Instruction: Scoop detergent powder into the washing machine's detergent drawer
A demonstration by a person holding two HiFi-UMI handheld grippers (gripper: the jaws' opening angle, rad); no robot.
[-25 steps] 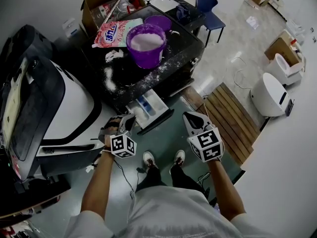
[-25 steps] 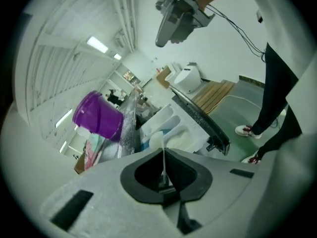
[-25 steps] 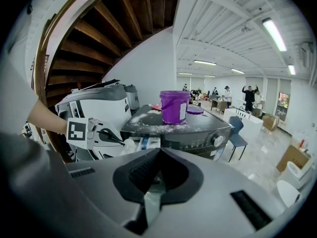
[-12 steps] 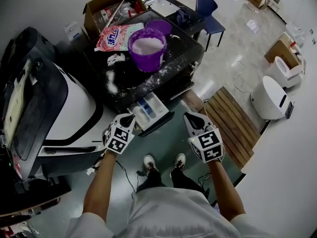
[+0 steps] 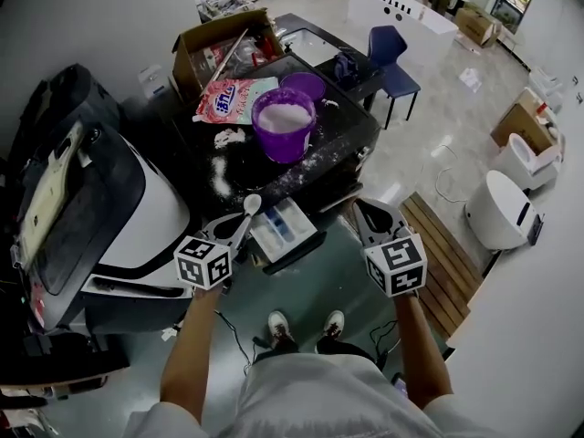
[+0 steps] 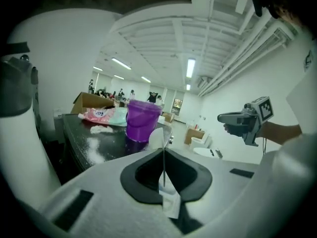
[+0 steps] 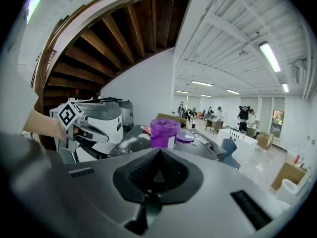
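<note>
As right gripper (image 5: 366, 211) fingers press together, left gripper (image 5: 234, 227) fingers pinch the scoop (image 5: 251, 205) handle, bowl ahead.

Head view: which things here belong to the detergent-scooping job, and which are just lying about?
Job in hand:
- white scoop, held in the left gripper
- purple bucket of powder
- open detergent drawer

Lying about:
- detergent bag
- purple lid
- cardboard box
- blue chair
</note>
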